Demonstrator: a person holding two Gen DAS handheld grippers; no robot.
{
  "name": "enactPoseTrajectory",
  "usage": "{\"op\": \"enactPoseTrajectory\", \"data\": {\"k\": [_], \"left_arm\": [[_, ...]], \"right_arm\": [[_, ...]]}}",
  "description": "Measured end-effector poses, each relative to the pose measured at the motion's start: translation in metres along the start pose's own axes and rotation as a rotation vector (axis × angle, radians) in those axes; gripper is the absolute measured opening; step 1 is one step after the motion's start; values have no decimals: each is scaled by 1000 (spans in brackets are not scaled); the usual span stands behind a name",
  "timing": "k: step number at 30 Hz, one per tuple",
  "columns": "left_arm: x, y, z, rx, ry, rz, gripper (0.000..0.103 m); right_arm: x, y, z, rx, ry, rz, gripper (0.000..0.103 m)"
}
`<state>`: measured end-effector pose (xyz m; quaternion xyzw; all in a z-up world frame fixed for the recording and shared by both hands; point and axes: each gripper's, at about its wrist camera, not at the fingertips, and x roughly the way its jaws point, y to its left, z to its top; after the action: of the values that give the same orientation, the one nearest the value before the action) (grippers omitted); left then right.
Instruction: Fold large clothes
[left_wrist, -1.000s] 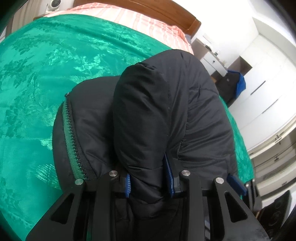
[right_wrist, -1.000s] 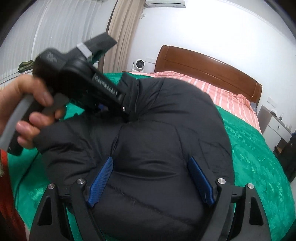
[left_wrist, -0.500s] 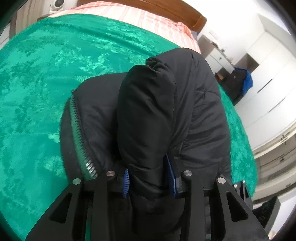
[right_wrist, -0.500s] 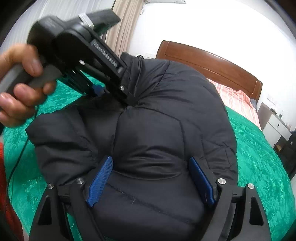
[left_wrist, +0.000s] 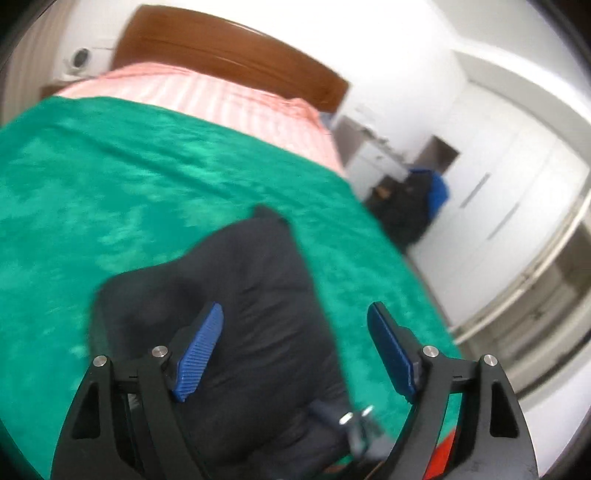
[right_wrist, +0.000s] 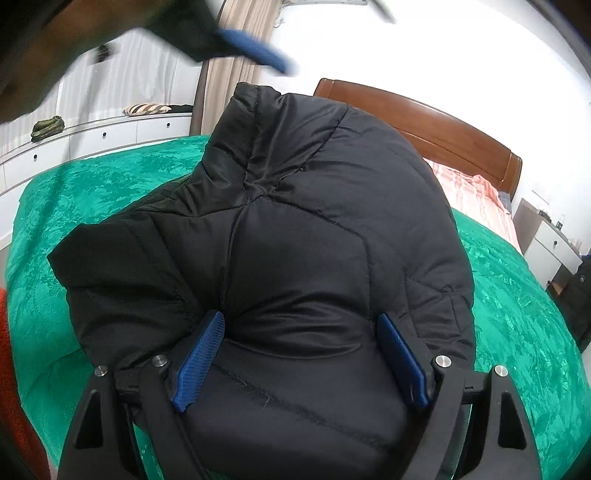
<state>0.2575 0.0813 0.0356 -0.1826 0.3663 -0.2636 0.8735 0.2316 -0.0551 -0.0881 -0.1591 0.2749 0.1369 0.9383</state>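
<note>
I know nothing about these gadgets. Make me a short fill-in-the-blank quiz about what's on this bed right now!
1. The puffy jacket is coloured ____.
2. The bedspread under it is coloured ____.
3. The left tool has its blue pads spread wide, so it is ____.
4. The right tool has jacket fabric bulging between its pads, and the headboard behind is made of ____.

Missing words: black; green; open; wood
</note>
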Motion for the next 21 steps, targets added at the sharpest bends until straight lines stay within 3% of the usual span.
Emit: {"op": "enactPoseTrajectory", "data": {"k": [4, 7, 9, 10, 11, 14, 21], "left_arm": [[40, 17, 15, -77, -45, 1, 82], [60, 55, 19, -167, -85, 39, 81], [71, 77, 21, -176, -87, 105, 79], [80, 90, 22, -153, -66, 208, 80], [93, 104, 21, -156, -17, 246, 83], [108, 145, 7, -257, 63, 202, 83], [132, 161, -6, -204, 95, 272, 82]], "right_arm": [[-2, 0, -2, -6, 3, 5, 85], [-3, 1, -2, -8, -2, 5, 85], [-4, 2, -2, -12, -4, 4, 85], [-3, 2, -3, -10, -3, 4, 85], [-4, 1, -4, -5, -8, 8, 85], [-4, 7, -3, -39, -23, 4, 85], [-1, 17, -4, -69, -53, 0, 85]]}}
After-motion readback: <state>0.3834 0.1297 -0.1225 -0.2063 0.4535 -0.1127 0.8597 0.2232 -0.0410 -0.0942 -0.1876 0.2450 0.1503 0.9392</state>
